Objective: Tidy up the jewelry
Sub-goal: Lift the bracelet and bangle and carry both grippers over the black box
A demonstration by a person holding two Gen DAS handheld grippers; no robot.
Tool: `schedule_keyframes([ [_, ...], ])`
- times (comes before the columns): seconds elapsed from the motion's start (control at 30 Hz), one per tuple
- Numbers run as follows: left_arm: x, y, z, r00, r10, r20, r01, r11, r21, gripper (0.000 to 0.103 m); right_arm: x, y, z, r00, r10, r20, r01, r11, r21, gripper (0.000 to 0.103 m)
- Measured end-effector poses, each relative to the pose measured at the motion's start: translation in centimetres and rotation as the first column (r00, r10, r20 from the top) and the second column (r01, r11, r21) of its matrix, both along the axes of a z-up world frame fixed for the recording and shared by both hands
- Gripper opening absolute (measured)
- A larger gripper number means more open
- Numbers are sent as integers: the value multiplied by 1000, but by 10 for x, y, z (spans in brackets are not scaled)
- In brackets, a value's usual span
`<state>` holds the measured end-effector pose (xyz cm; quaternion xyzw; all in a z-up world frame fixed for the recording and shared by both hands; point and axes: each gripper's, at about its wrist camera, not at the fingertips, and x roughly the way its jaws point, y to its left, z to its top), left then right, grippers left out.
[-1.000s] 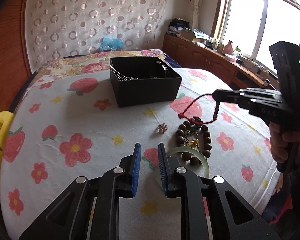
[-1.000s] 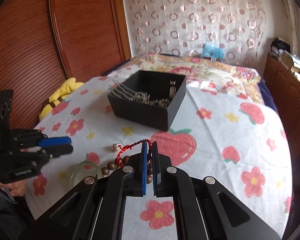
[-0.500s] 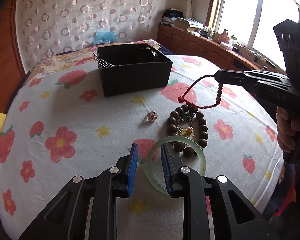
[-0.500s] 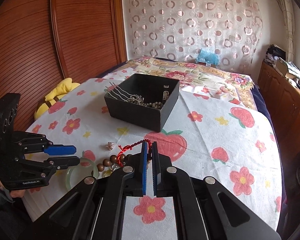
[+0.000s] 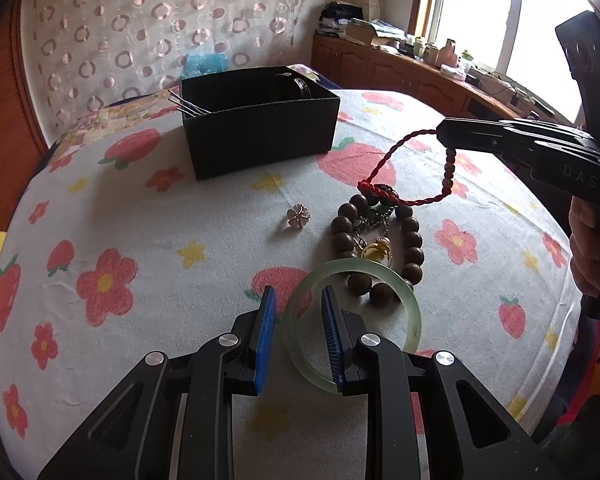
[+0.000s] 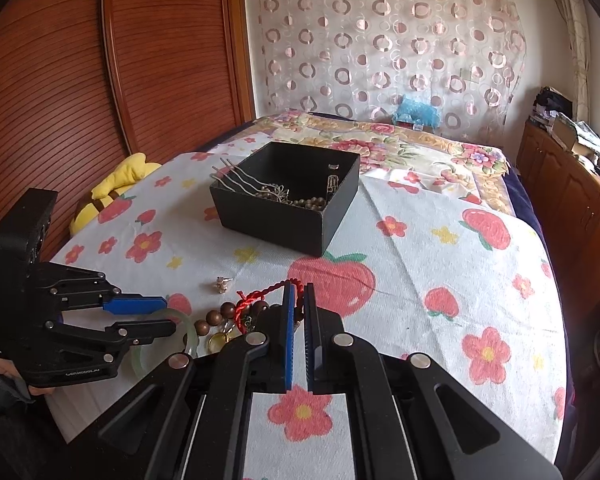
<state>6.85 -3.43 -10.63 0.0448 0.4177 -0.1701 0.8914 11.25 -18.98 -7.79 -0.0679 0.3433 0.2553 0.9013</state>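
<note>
Right gripper (image 6: 296,300), jaws clenched on the red cord (image 5: 384,160), lifts it clear of the beads (image 5: 414,240) for the box (image 5: 260,128); left gripper (image 5: 298,312), jaws released, straddles the bangle (image 5: 412,304) rim beside the beads to grasp it.

Box (image 5: 260,124) behind bangle (image 5: 414,312) (beads (image 5: 414,240) between).

Daylight pours in from the window (image 5: 496,20), which is blown out to plain white in the left wrist view, with glare spreading along its frame. The bedspread (image 5: 148,240) is evenly and softly lit; the box (image 5: 260,128) throws only a faint shadow toward the camera. The right wrist view is a little dimmer, and the wood panelling (image 6: 80,100) at its left is dark. Both views show strong fisheye bending and black vignetting at the corners. Focus is sharp at centre and softer near the edges.
</note>
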Motion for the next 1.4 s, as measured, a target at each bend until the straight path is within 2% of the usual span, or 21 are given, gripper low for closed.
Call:
schedule_keyframes([
  [0.03, 0, 0, 0, 1000, 0, 1, 0, 1000, 1, 22, 0, 0, -1, 1000, 1, -1, -1, 1000, 0, 5],
  [0.17, -1, -2, 0, 1000, -6, 7, 6, 1000, 8, 10, 0, 0, 0, 1000, 0, 1, 0, 1000, 1, 5],
  [0.23, -4, -2, 4, 999, -5, 33, 5, 1000, 3, 7, -1, 0, -1, 1000, 0, 1, 0, 1000, 3, 5],
  [0.6, -12, 13, 38, 988, 67, 139, -60, 997, -58, 7, -2, 5, 11, 1000, 0, 26, 0, 1000, 4, 5],
  [1.4, 21, 34, 73, 967, 133, 215, -121, 990, -71, 7, 42, 25, 44, 996, -4, 86, 3, 1000, 14, 5],
])
